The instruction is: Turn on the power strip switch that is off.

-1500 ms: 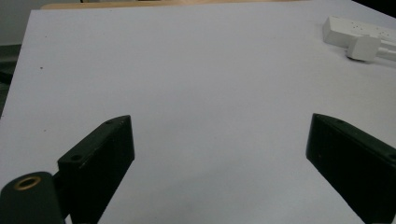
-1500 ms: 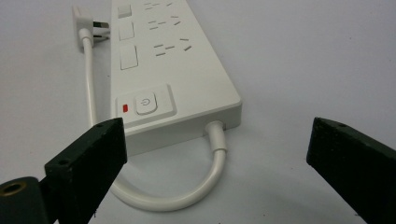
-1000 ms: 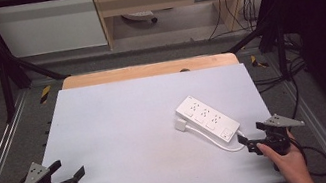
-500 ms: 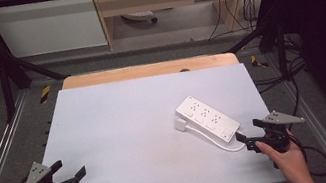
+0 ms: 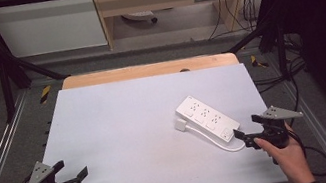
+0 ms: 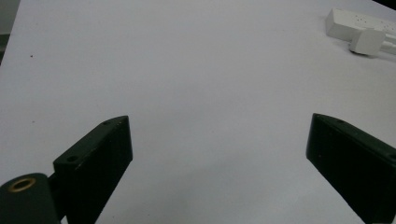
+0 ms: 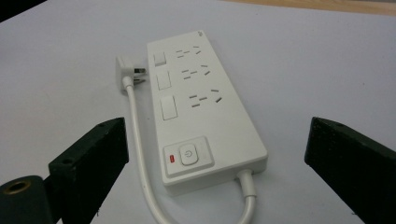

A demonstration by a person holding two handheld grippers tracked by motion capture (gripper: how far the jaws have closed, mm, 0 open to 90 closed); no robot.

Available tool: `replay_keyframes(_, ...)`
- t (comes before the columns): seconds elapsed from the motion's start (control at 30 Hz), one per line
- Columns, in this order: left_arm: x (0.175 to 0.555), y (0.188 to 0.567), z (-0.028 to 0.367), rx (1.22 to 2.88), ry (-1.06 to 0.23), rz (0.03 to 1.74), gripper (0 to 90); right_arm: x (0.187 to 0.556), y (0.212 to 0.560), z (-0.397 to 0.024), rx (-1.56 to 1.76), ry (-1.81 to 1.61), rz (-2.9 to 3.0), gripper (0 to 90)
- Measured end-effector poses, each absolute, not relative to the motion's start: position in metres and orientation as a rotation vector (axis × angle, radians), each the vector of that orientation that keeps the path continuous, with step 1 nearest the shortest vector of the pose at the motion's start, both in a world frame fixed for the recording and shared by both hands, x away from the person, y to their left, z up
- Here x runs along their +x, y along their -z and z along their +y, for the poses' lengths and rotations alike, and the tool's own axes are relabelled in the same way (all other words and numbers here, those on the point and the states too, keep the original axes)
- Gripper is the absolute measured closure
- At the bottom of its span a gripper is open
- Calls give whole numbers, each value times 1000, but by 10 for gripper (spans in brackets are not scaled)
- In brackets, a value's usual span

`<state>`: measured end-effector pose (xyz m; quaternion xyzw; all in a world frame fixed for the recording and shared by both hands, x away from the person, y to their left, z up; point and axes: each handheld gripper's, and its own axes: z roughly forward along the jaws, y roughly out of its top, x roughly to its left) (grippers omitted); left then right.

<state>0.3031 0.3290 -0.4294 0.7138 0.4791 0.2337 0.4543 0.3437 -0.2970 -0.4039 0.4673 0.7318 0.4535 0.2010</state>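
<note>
My right gripper [image 5: 244, 127] spread wide, just short of the power strip's [image 5: 208, 118] switch end | left gripper [image 5: 71, 170] released, well apart | strip flat on worktop [image 5: 121, 124], plug [image 5: 180, 125] beside it | nothing grasped yet; everything left.

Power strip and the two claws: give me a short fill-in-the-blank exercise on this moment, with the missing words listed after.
1. The white power strip lies on the table in front of the ____ claw.
2. Both that claw and the left claw have their jaws ____.
3. In the right gripper view, the small indicator beside the power button is coloured ____.
4. The strip's plug lies on the table, joined to the strip by a white ____.

Missing words: right; open; red; cable
</note>
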Motion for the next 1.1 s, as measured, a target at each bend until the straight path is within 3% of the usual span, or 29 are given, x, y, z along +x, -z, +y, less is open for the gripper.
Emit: replay_keyframes(1.1,305,432,327,1780,-557,1197,69,396,354,-267,1261,-1246,2058,48)
